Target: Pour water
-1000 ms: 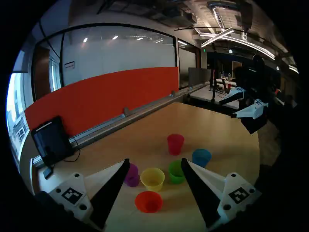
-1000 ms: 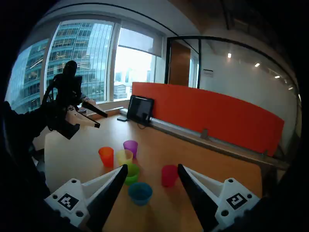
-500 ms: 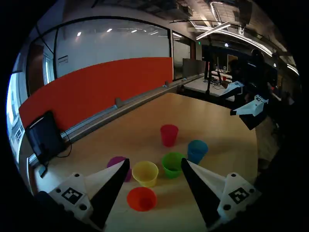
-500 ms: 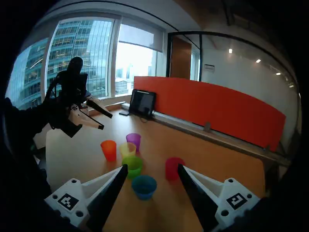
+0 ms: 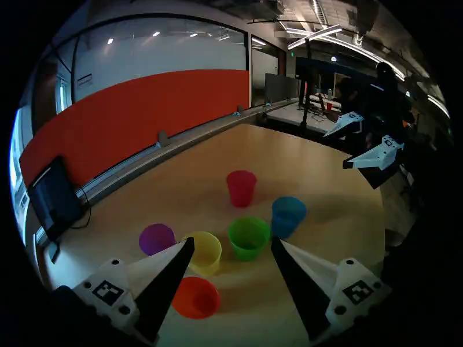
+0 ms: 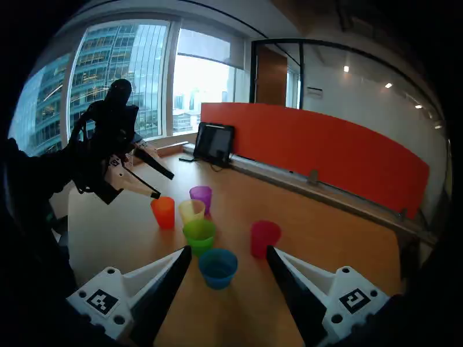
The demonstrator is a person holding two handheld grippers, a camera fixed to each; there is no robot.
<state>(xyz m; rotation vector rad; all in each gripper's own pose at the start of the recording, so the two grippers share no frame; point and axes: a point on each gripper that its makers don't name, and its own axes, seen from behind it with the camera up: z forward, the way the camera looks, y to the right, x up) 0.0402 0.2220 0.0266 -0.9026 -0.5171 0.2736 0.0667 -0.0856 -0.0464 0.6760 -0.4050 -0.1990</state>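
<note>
Hovering released, empty: your left hand-held gripper (image 5: 230, 243) and right hand-held gripper (image 6: 227, 251). Blue cup (image 5: 287, 214) and yellow cup (image 5: 208, 250) stand upright beside the green cup (image 5: 249, 236), likely for short pours.

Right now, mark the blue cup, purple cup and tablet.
blue cup (image 6: 218, 279), right gripper view, front outer wall
purple cup (image 6: 201, 202), right gripper view, outer side
tablet (image 6: 215, 144), right gripper view, dark screen

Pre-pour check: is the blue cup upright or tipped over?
Upright. The blue cup stands on its base on the table, rim facing up. Whether it holds water: cannot tell.
</note>
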